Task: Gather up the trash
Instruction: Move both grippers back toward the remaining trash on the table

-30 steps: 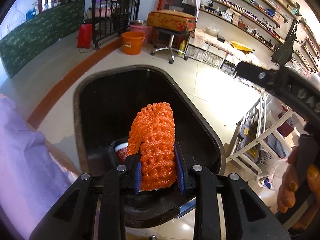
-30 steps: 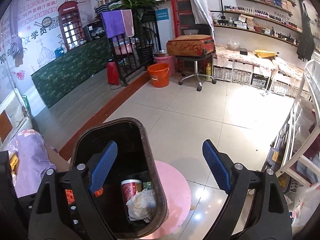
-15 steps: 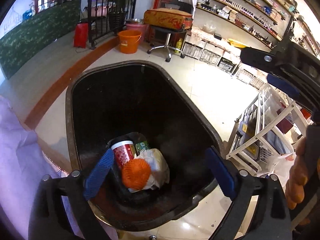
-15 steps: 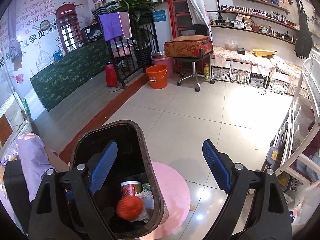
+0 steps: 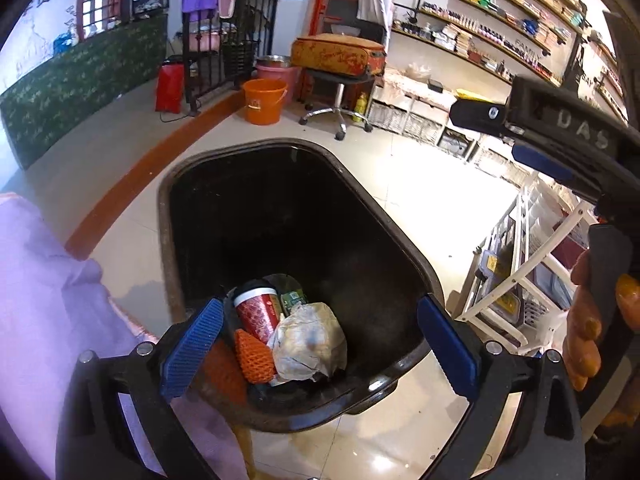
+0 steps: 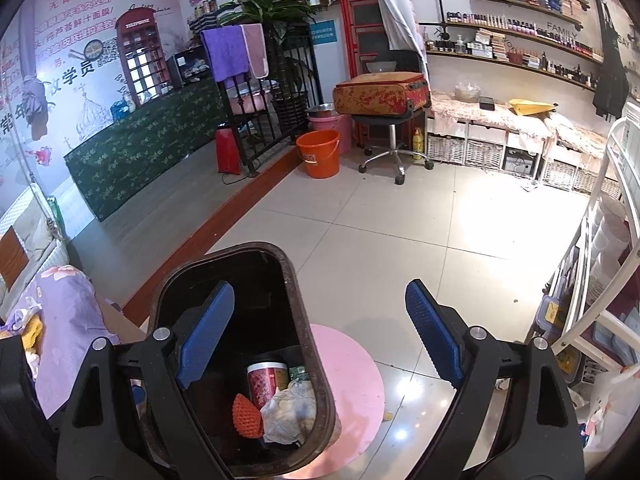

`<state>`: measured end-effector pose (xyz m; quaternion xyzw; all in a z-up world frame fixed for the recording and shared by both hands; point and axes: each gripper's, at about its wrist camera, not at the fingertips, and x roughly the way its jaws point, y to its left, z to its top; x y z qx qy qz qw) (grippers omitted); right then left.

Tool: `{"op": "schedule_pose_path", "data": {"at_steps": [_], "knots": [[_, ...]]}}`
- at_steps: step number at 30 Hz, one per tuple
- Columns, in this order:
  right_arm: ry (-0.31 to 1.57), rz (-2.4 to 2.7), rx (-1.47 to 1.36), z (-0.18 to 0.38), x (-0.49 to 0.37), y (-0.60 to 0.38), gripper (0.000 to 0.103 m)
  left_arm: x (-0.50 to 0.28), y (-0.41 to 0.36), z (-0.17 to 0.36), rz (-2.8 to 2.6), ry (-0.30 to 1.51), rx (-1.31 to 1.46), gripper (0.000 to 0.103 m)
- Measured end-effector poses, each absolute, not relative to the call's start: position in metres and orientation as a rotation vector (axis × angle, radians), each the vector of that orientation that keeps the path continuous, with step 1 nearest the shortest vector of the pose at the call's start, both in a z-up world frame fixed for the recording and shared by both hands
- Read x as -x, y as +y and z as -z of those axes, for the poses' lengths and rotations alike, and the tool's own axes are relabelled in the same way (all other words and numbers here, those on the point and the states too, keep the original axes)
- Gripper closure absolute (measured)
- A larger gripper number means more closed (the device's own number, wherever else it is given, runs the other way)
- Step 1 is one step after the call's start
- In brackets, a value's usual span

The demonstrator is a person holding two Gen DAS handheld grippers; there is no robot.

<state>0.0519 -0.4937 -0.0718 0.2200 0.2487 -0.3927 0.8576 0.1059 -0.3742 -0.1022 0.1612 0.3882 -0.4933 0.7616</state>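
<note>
A black trash bin (image 5: 280,145) stands on the tiled floor below both grippers. At its bottom an orange foam net (image 5: 252,356) lies loose against a red paper cup (image 5: 258,312) and a crumpled white wrapper (image 5: 310,342). My left gripper (image 5: 318,306) hangs above the bin's near rim, open, with nothing between its blue pads. In the right wrist view the same bin (image 6: 294,280) sits low and left, with the orange net (image 6: 246,414) inside. My right gripper (image 6: 320,287) is open and empty over the bin's right edge. Its body (image 5: 560,148) and the hand (image 5: 586,320) holding it show at the right.
A round pink mat (image 6: 354,364) lies under the bin. Purple cloth (image 5: 48,300) is close on the left and a white shelf rack (image 5: 520,276) on the right. An orange bucket (image 6: 318,152) and a swivel chair (image 6: 394,136) carrying a suitcase stand farther back.
The left jaws went from shut on the orange foam net to wide open. The net fell into the bin and settled beside the red cup. The right gripper stayed as it was.
</note>
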Motion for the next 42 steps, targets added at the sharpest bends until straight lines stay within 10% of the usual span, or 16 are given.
{"op": "schedule_pose_path", "data": {"at_steps": [42], "knots": [[0.755, -0.372, 0.146, 0.05, -0.315, -0.125, 0.012, -0.159, 0.004, 0.077, 0.263, 0.784, -0.046, 0.006]]}}
